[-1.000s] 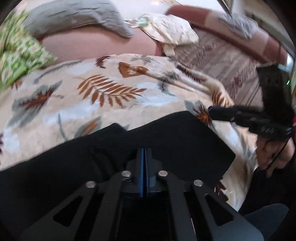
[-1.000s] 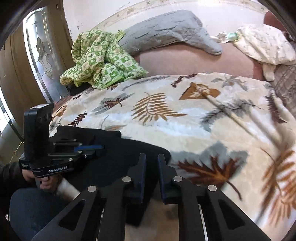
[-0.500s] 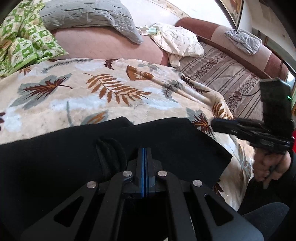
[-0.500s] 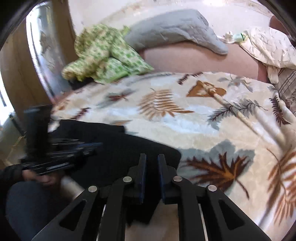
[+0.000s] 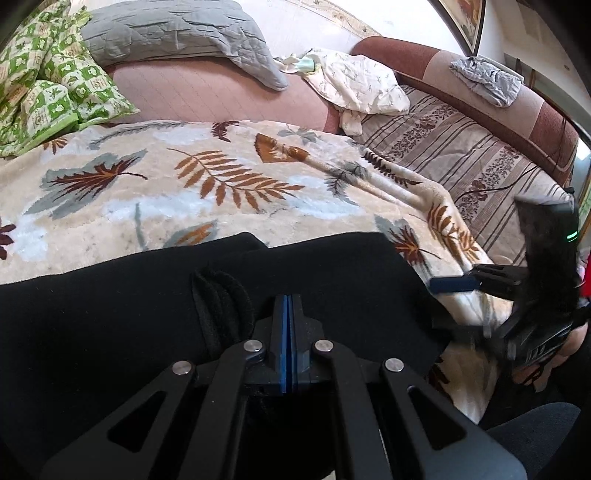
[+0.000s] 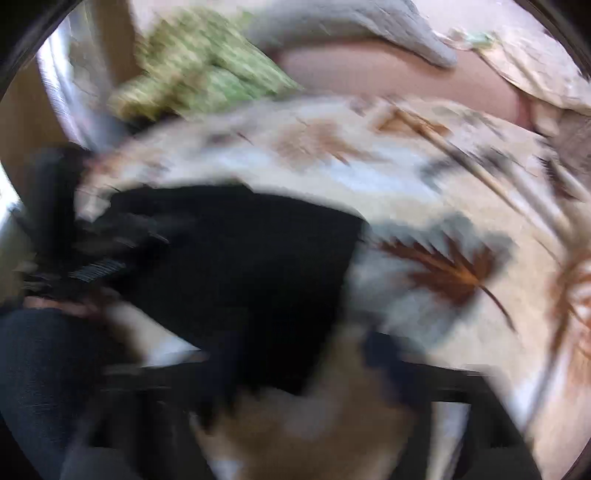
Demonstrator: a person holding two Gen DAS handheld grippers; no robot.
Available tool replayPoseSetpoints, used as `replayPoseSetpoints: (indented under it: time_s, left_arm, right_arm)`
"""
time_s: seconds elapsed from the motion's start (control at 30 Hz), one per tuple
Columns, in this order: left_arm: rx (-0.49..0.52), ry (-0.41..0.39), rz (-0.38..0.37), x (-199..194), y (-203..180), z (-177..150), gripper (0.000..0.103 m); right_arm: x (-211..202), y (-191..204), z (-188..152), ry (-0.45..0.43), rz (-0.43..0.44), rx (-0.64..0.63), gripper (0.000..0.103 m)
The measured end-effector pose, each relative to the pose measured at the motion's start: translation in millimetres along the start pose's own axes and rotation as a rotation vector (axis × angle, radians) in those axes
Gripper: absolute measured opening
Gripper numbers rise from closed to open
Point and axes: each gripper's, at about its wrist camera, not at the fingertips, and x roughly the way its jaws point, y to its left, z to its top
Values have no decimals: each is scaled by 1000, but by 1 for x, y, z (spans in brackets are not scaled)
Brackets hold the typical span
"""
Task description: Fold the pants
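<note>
My left gripper (image 5: 287, 306) is clenched over the black pants (image 5: 110, 314), which lie on the leaf-print blanket (image 5: 221, 192). My right gripper (image 5: 452, 284) sits at their right edge — too blurred to judge.

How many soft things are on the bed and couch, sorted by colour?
Black: 1, the black fabric pants
Green: 1, the green-and-white patterned blanket
Grey: 2, the grey quilted pillow and the crumpled grey cloth on the couch back
Cream: 2, the cream leaf-print blanket and the cream patterned cloth
Total: 6
</note>
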Motion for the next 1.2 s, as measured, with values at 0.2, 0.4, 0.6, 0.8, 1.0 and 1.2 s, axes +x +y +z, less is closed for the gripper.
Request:
replayPoseSetpoints:
  time_s: [0.2, 0.4, 0.6, 0.8, 1.0, 1.2]
  left_arm:
    - [85, 19, -131, -1, -15, 2, 58]
    - [65, 26, -216, -3, -17, 7, 80]
    - [14, 0, -217, -17, -16, 12, 80]
    - [-67, -178, -63, -111, 1, 18, 85]
    - [-435, -272, 47, -187, 54, -40, 86]
    - [-930, -370, 39, -208, 115, -104, 86]
  right_arm:
    - [2, -19, 5, 48, 78, 125, 102]
    - [3, -26, -1, -25, 100, 172, 103]
    - [4, -33, 2, -10, 137, 203, 103]
    - [4, -29, 2, 3, 119, 173, 103]
    - [5, -27, 3, 5, 103, 185, 103]
    - [6, -26, 3, 1, 92, 183, 103]
